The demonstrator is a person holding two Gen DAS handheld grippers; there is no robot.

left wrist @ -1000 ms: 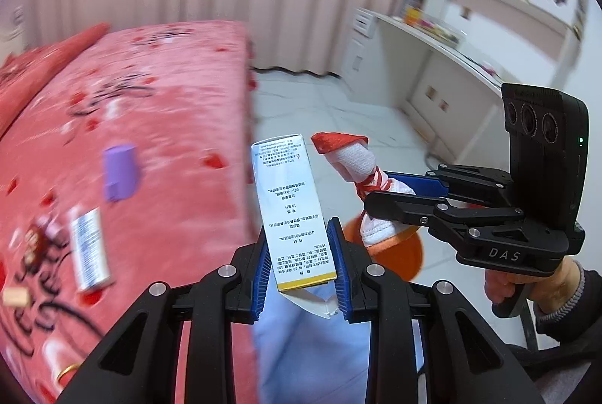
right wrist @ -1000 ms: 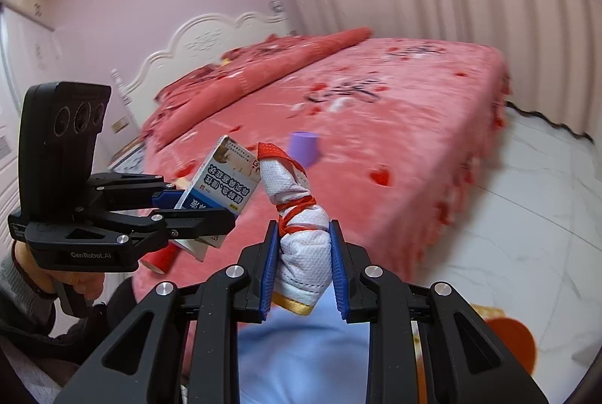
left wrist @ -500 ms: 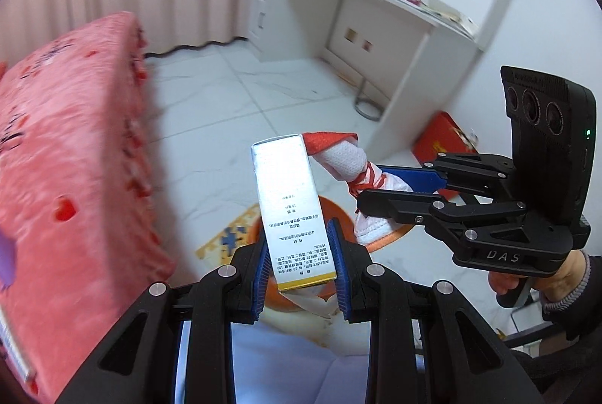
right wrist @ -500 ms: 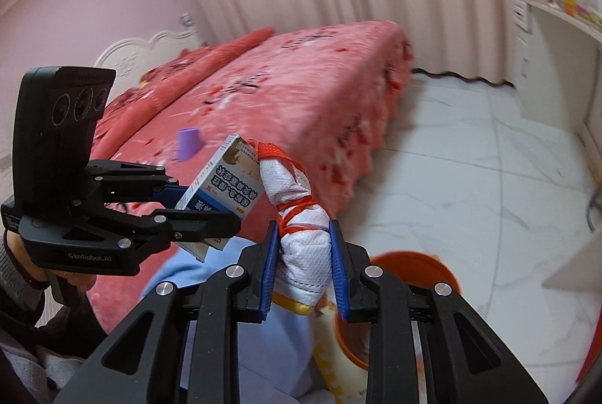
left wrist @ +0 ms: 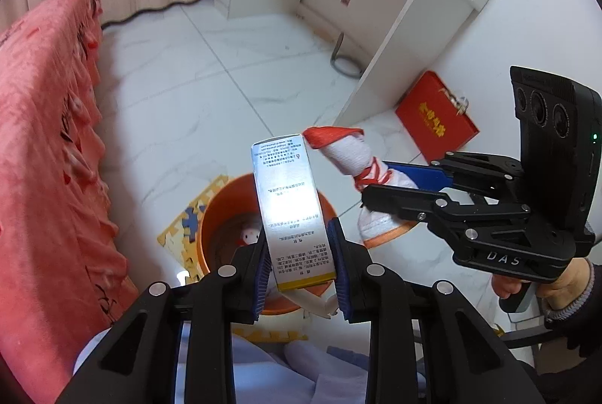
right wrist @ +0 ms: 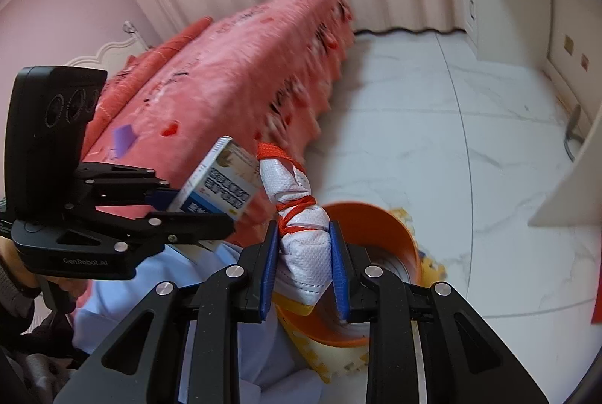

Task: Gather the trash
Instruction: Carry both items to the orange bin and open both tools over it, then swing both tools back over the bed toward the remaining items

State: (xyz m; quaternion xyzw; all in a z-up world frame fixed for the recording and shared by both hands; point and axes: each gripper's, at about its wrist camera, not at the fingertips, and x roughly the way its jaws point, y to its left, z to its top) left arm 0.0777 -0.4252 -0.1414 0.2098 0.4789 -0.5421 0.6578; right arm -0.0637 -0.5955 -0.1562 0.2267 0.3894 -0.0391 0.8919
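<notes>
We've swung both hands off the bed (right wrist: 233, 65) to the orange bin (left wrist: 225, 212); left gripper (left wrist: 301, 264) pinching the medicine box (left wrist: 289, 208), right gripper (right wrist: 304, 261) pinching the tied white bundle (right wrist: 304, 238), next we likely release both over the bin.

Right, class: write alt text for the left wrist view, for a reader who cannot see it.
The left tool grips a printed medicine box above an orange bin on a white tiled floor. To the right, the right tool holds a white pouch tied with red string. A pink bedspread fills the left edge; a white desk stands behind.
</notes>
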